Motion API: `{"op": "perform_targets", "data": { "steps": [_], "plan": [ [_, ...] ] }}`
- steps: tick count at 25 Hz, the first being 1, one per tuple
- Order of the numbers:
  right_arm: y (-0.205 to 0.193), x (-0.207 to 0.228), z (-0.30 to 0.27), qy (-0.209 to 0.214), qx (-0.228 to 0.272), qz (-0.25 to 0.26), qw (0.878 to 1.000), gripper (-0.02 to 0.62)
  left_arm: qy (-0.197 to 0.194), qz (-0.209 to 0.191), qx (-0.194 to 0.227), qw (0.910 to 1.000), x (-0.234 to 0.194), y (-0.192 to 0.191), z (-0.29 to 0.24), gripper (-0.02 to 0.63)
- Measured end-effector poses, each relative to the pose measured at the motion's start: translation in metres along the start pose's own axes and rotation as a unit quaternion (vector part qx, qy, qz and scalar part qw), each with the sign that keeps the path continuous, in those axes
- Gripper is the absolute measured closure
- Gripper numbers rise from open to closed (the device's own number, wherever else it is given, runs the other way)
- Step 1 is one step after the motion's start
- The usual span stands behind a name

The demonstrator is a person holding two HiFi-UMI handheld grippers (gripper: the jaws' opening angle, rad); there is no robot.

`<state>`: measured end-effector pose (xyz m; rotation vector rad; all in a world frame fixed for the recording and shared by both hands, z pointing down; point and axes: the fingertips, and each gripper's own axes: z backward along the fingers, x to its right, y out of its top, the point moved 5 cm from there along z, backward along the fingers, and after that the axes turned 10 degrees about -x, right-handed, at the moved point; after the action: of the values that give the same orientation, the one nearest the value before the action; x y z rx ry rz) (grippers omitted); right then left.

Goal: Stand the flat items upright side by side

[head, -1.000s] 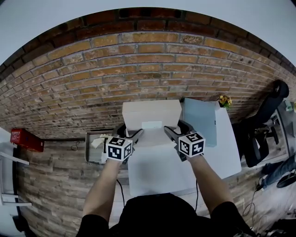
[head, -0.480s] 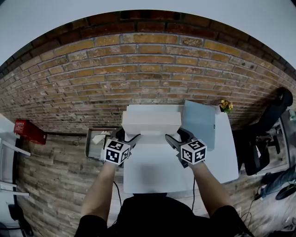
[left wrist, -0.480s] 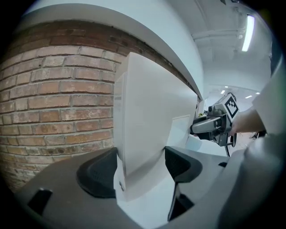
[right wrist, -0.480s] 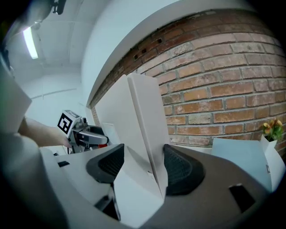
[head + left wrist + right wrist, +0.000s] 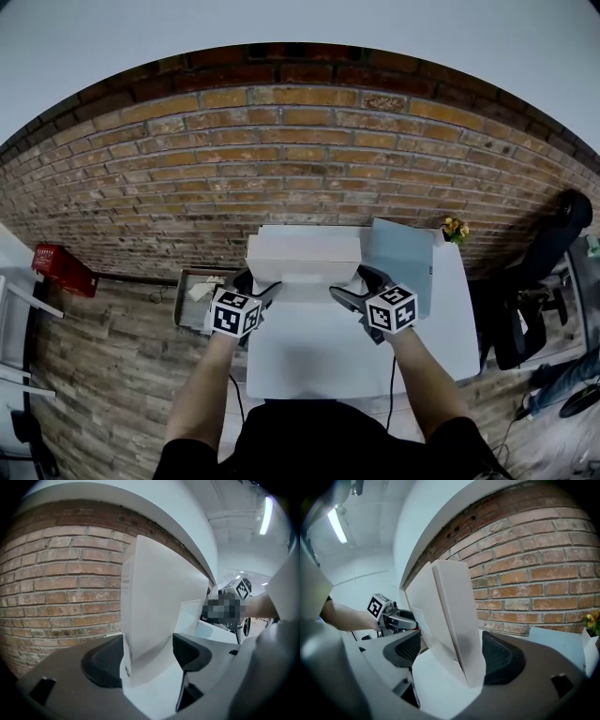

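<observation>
A flat white box (image 5: 305, 255) stands on edge on the white table (image 5: 319, 361), near the brick wall, with a gripper at each end. My left gripper (image 5: 258, 284) is shut across the box's left end; in the left gripper view both pads sit against the box (image 5: 154, 602). My right gripper (image 5: 345, 286) is at the right end and its jaws are opening. In the right gripper view the box (image 5: 450, 606) rests by the right pad (image 5: 501, 660), and a gap shows at the left pad. A flat pale blue item (image 5: 401, 258) stands right of the box.
The brick wall (image 5: 300, 178) runs just behind the table. A small pot of yellow flowers (image 5: 456, 228) sits at the table's far right corner. A grey bin (image 5: 195, 292) is on the floor to the left, a black office chair (image 5: 539, 272) to the right.
The white box has gone from leaning back, with its broad face showing, to standing more upright nearer the wall. Both grippers have stayed at its ends.
</observation>
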<state>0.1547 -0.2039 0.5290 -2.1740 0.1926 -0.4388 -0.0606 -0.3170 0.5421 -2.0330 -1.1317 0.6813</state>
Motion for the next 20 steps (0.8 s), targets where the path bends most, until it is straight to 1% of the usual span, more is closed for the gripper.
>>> {"op": "perform_targets", "data": {
  "steps": [8,13,17,20],
  "plan": [
    [0.016,0.004,0.005,0.017,0.018,0.009,1.0,0.175,0.011,0.008,0.008,0.9999,-0.005,0.003,0.011,0.258],
    [0.015,0.001,0.007,0.025,0.02,0.01,0.999,0.173,0.019,0.013,0.013,0.9996,-0.004,0.002,0.02,0.258],
    [0.008,0.002,0.014,0.031,0.023,0.006,0.999,0.173,0.034,0.032,0.02,0.9987,-0.002,-0.002,0.03,0.258],
    [-0.002,0.003,0.02,0.037,0.023,0.002,0.999,0.173,0.051,0.059,0.028,0.9965,0.001,-0.009,0.038,0.258]
  ]
}}
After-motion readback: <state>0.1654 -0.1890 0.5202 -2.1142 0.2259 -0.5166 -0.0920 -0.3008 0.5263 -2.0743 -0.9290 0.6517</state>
